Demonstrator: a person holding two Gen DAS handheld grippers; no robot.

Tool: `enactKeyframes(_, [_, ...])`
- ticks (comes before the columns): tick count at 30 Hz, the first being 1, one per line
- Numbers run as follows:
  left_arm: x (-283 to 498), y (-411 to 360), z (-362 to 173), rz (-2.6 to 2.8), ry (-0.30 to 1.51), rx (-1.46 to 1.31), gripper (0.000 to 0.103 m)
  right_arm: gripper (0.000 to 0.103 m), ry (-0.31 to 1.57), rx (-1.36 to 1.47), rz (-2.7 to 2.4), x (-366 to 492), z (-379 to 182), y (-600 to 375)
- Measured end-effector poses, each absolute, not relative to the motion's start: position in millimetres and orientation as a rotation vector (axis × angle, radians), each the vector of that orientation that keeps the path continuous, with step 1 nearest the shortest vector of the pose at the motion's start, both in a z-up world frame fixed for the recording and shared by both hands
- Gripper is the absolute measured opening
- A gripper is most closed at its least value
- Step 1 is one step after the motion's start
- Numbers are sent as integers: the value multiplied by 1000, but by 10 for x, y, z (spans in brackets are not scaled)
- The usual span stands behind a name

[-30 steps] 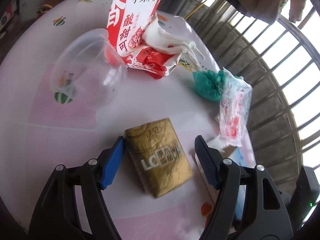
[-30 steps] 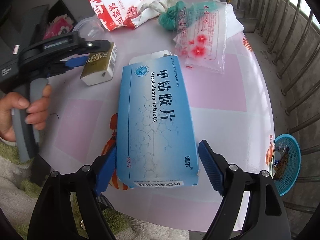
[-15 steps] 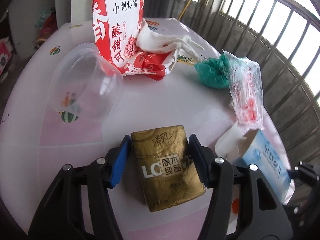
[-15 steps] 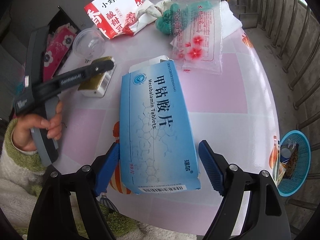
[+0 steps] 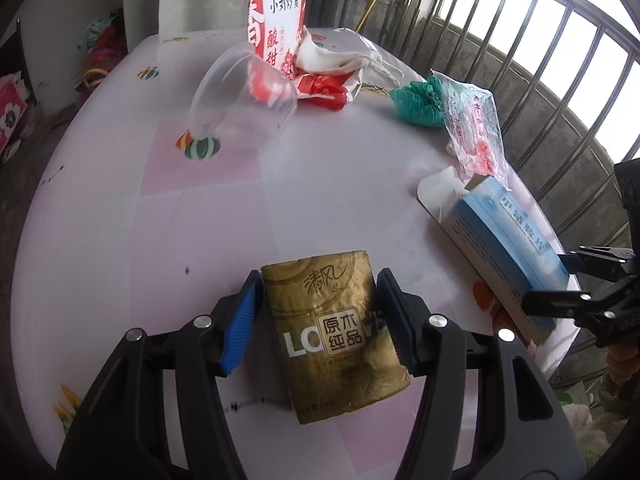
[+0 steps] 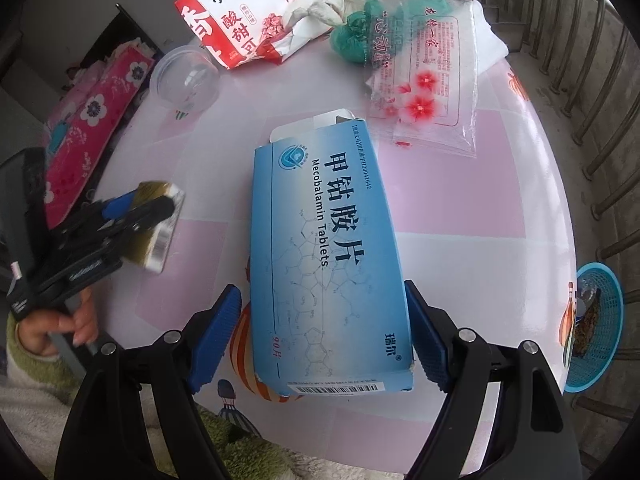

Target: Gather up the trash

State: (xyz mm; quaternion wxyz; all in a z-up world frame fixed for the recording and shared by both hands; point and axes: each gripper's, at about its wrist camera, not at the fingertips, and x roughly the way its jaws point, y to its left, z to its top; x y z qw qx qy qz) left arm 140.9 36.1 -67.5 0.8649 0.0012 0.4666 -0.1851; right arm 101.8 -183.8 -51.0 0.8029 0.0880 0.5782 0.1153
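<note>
My left gripper (image 5: 320, 320) is shut on a gold tissue pack (image 5: 336, 332) and holds it above the pink table (image 5: 120, 240); it shows blurred in the right wrist view (image 6: 160, 224). My right gripper (image 6: 320, 336) is shut on a blue Mecobalamin tablet box (image 6: 324, 248), also seen in the left wrist view (image 5: 508, 248), its flap open. On the table lie a clear plastic cup (image 5: 240, 96), a red-white snack bag (image 5: 280, 40), crumpled white paper (image 5: 340, 56), a green wad (image 5: 416, 100) and a clear flowered bag (image 6: 424, 80).
A blue mesh basket (image 6: 596, 336) with some trash stands on the floor to the right, below the table edge. A metal railing (image 5: 560, 60) runs behind the table. Pink flowered fabric (image 6: 92, 120) lies to the left of the table.
My left gripper closed on the gold tissue pack and lifted it back toward the near left. The blue box stays held in my right gripper, raised slightly.
</note>
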Motion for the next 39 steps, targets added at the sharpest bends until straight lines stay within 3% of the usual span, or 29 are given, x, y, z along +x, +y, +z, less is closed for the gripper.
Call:
enactKeyframes(4, [1363,358,-669,-396,985,5,57,78,1236,167,224,1008,-504,-1778])
enactKeyframes(10, [1315,324,-683,-411,1007,2,67,82,1247,160,217,1023,-522,-1739])
enactKeyframes(39, [1298,430,-611,-425,1000,-61,72,86,1257,200,206,1056,-546,-1707])
